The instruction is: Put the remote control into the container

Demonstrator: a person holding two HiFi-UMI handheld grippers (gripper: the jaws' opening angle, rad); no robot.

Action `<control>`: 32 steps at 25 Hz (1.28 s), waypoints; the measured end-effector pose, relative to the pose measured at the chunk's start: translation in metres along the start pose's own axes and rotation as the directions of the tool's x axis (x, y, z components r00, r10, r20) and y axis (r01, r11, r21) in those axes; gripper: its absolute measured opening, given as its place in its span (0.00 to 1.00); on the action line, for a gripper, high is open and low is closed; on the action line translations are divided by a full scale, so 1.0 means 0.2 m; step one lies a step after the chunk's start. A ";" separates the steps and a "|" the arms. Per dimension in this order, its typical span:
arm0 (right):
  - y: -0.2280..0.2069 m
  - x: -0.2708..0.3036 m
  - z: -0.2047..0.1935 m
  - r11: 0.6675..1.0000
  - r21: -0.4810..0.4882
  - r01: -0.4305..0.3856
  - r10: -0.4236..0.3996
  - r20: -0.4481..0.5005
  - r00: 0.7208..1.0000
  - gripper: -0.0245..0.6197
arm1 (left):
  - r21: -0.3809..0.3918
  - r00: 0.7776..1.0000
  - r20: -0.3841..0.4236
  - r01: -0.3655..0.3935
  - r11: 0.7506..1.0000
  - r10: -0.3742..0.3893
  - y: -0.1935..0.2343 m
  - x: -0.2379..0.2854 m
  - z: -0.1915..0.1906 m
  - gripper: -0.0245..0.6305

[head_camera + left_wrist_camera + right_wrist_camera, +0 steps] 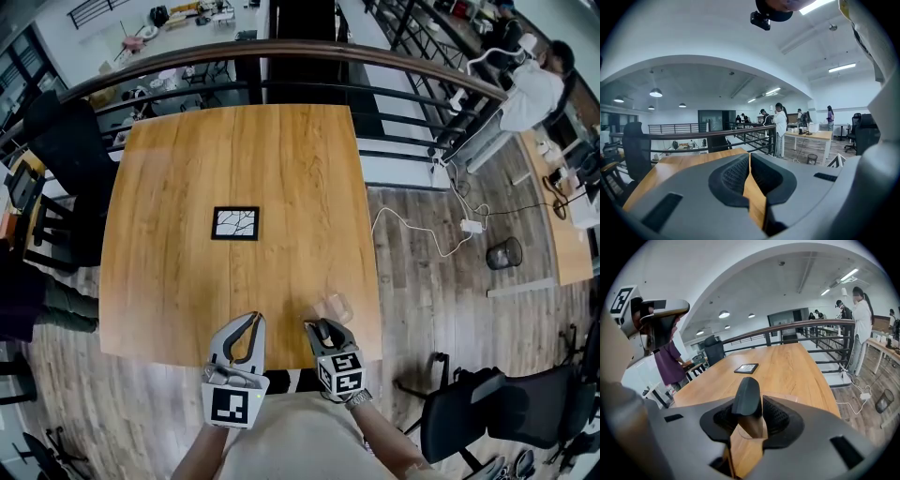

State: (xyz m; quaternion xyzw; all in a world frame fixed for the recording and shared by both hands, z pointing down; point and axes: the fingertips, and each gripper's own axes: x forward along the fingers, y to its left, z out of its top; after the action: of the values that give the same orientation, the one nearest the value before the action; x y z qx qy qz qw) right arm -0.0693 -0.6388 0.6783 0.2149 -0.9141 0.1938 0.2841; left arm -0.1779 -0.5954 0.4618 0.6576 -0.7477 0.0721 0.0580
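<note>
Left claw: my left gripper (253, 323) hangs over the table's near edge, clenched on nothing. Only a sliver of wood shows between its pads.
Right claw: my right gripper (321, 330) grasps the remote control (746, 397), a dark bar standing upright between the jaws.
Container: the clear container (336, 306) stands on the table just beyond the right tips. Its wall is so faint that I cannot tell whether the remote's lower end is inside yet.
Step in hand: as I judge it, lowering the remote into the container.
Doing it well: I would centre the remote over the mouth, go down slowly and let go only once it is bottomed. The container looks light, so a nudge on the rim could tip it or slide it off the near edge. The left claw is free to steady it.
Surface: the wooden table (187, 187) is bare but for a black framed panel (234, 223) mid-table, well apart from the work.
Room: a dark chair (66, 141) at left, a railing (281, 49) behind the table, then a cable (422, 230) on the floor, a bin (504, 253) and a person at a desk (534, 89) at right.
</note>
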 end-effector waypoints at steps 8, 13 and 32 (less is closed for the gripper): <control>0.01 -0.14 0.17 0.997 -0.020 0.072 -0.070 0.112 0.991 0.24 | -0.036 0.999 0.014 0.030 0.999 -0.029 -0.02 -0.07 -0.01 0.07; 0.03 -0.35 0.40 0.993 -0.022 0.119 -0.109 0.260 0.959 0.24 | -0.048 0.998 0.042 0.047 0.998 -0.045 -0.03 -0.10 0.00 0.07; 0.46 -0.87 0.85 0.996 -0.079 0.029 0.017 0.517 0.856 0.06 | 0.011 0.977 0.148 0.155 0.988 -0.155 -0.14 -0.19 0.18 0.07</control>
State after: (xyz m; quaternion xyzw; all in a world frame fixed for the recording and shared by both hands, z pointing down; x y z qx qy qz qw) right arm -0.0608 -0.5939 0.4223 0.2497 -0.9635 0.0894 0.0376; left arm -0.1443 -0.5683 0.4214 0.7173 -0.6965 0.0180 0.0077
